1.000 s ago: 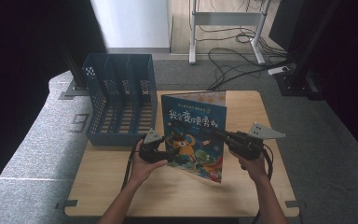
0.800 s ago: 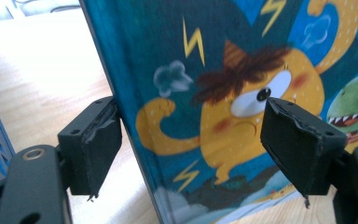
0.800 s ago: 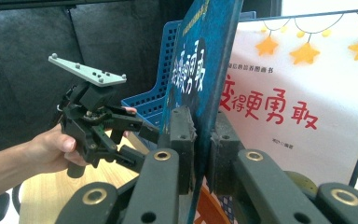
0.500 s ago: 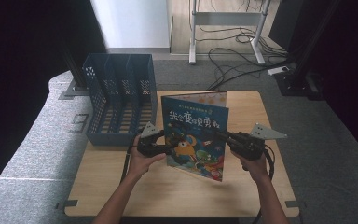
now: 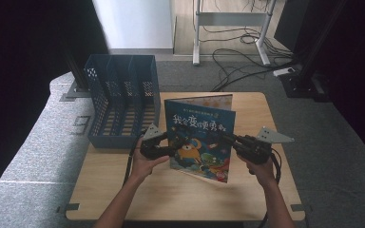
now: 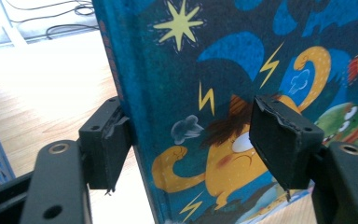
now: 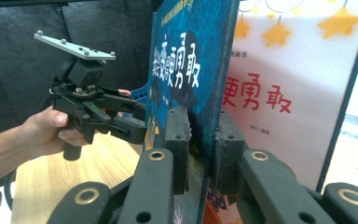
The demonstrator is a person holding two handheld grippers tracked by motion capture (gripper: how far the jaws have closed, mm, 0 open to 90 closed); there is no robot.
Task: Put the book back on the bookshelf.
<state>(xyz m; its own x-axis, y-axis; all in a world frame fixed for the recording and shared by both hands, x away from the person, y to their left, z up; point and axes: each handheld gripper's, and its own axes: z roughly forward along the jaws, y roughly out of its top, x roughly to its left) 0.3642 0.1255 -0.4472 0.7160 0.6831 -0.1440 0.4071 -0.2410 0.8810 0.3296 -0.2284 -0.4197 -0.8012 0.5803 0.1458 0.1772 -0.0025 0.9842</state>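
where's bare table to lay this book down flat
The table is bare along its near edge, below the book and between the forearms. The right strip past the right gripper is free. It is crowded at the blue file rack, far left.

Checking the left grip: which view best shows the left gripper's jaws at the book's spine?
Left gripper view. The left gripper straddles the book at its spine, jaws just closing, a gap still at the cover-side pad. The right gripper view shows it side-on, farther off; the high view shows it small from above.
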